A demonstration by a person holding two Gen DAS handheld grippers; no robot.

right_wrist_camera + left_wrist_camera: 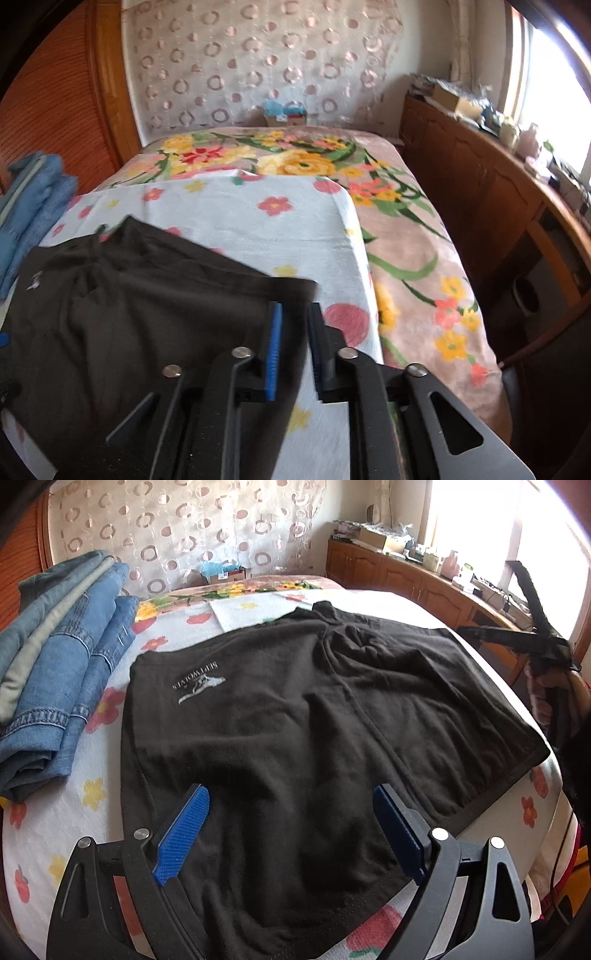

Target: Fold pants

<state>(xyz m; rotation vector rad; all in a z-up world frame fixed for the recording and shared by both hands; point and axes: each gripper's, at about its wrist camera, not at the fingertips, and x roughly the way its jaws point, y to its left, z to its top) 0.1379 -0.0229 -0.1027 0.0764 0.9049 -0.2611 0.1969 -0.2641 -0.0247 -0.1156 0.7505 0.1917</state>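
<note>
Black pants (pixel 295 701) with a white logo (pixel 199 686) lie spread flat on the flowered white sheet (pixel 48 819). My left gripper (pixel 291 790) hangs over their near hem, wide open, with its blue pads (pixel 183 834) on either side of the cloth and not pressing it. In the right wrist view the pants (pixel 129 295) fill the lower left. My right gripper (pixel 294 308) sits at their right corner with the jaws a narrow gap apart, open, and the pads clamp no cloth. A hand (pixel 550 690) at the bed's right edge holds a dark tool.
A stack of folded blue jeans (pixel 55 657) lies on the bed to the left of the pants and also shows as folded jeans (pixel 29 206). A pink floral blanket (pixel 406 240) covers the far and right side. A cluttered wooden cabinet (pixel 480 177) runs under the window.
</note>
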